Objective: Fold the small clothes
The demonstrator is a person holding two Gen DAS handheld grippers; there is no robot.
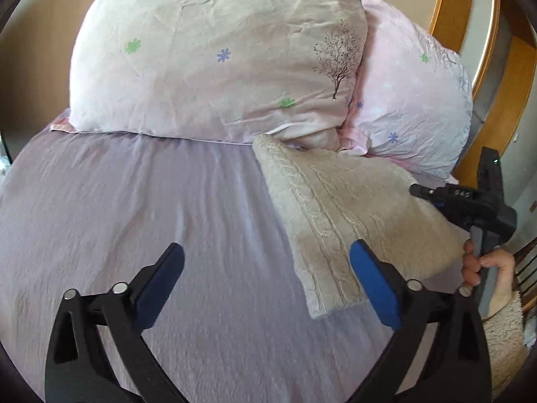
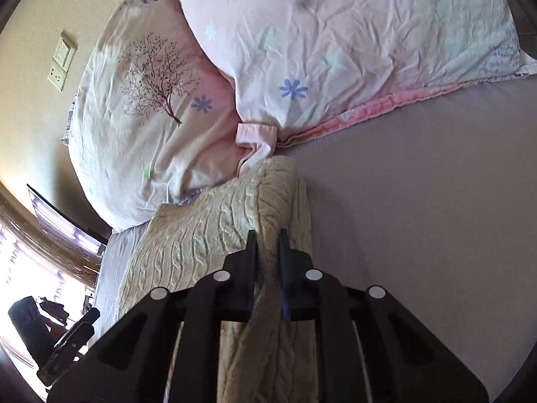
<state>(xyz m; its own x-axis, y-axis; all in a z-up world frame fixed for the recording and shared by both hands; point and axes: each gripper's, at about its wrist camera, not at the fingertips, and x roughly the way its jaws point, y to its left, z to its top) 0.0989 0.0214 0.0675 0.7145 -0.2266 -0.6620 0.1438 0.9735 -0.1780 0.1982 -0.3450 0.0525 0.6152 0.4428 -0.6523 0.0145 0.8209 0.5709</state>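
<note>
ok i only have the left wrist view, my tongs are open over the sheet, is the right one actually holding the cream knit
Observer: Yes. In the right wrist view the right tongs are shut on a raised fold of the cream knit.
Operator: where's that fold relative to the pillows
Observer: It runs away from the right tongs toward the tree-print pillow, ending just short of a pink cloth tab between the two pillows.
Operator: anything on the sheet past it
Observer: On that side the lilac sheet shows nothing lying on it up to the second pillow.
</note>
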